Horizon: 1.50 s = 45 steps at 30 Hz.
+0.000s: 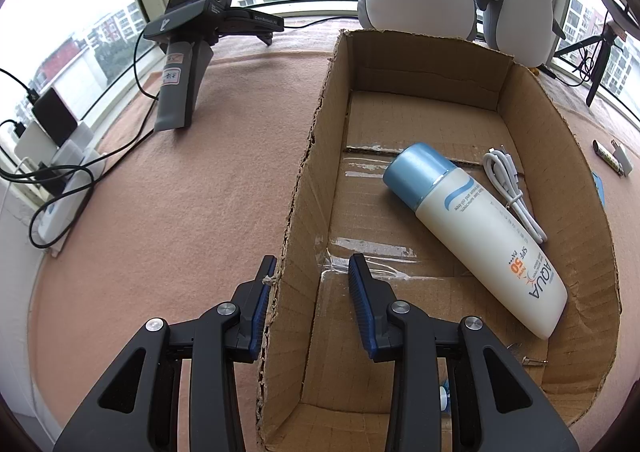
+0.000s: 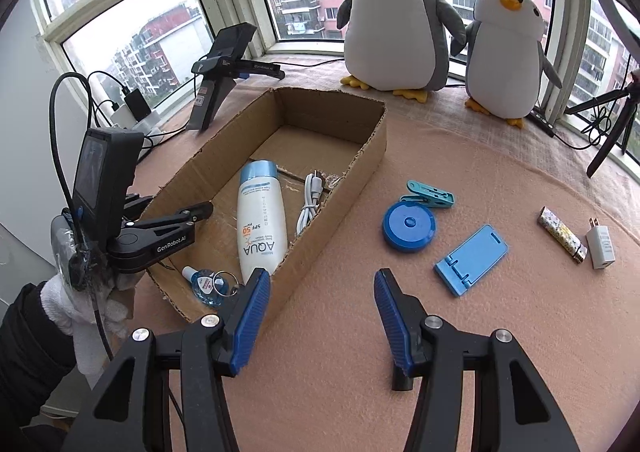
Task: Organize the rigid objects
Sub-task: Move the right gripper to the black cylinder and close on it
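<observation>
The left gripper [image 1: 312, 272] hangs spread across the near-left wall of the cardboard box [image 1: 308, 156], one finger outside and one inside, clamping nothing. The right gripper [image 2: 320, 292] hovers agape and empty above the pink felt surface [image 2: 340, 352], just right of the box. Only the right wrist view shows a white-gloved hand [image 2: 76, 308] and, right of the box, a round blue case [image 2: 408, 225], clip [image 2: 430, 196], folding stand [image 2: 472, 258], lighter [image 2: 562, 235] and white plug [image 2: 600, 246]. Inside the box lie a smooth sunscreen bottle [image 1: 476, 228] and coiled white cable [image 1: 512, 192].
</observation>
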Motion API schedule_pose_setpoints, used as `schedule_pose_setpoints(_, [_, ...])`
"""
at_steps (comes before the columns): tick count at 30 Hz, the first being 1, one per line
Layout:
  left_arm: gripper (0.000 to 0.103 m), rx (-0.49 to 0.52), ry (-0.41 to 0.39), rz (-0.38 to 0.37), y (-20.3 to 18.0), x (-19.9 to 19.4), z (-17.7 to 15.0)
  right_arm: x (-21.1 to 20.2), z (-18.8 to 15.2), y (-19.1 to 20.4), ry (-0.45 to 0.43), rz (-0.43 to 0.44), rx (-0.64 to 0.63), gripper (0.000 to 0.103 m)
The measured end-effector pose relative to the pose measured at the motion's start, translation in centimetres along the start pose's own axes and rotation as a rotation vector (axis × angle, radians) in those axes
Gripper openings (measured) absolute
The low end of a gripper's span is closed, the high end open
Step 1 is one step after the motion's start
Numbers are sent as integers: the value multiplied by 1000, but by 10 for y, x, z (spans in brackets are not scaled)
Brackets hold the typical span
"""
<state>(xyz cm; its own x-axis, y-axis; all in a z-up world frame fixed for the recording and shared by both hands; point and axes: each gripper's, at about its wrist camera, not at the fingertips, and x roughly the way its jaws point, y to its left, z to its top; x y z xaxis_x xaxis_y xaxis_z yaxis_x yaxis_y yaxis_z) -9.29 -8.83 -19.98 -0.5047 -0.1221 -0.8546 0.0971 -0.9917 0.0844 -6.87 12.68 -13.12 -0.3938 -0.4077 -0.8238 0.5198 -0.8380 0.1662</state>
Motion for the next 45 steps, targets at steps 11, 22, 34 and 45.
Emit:
schedule_pose_setpoints(11, [34, 0, 0, 0, 0, 0, 0, -1, -20, -44, 77, -66, 35, 52])
schedule_pose_setpoints(22, [34, 0, 0, 0, 0, 0, 0, 18, -42, -43, 185, -81, -24, 47])
schedule_pose_setpoints(34, [34, 0, 1, -1, 1, 0, 0, 32, -44, -43, 230, -102, -24, 32])
schedule_pose_setpoints(45, [34, -4, 0, -4, 0, 1, 0, 45, -49, -43, 269, -117, -29, 17])
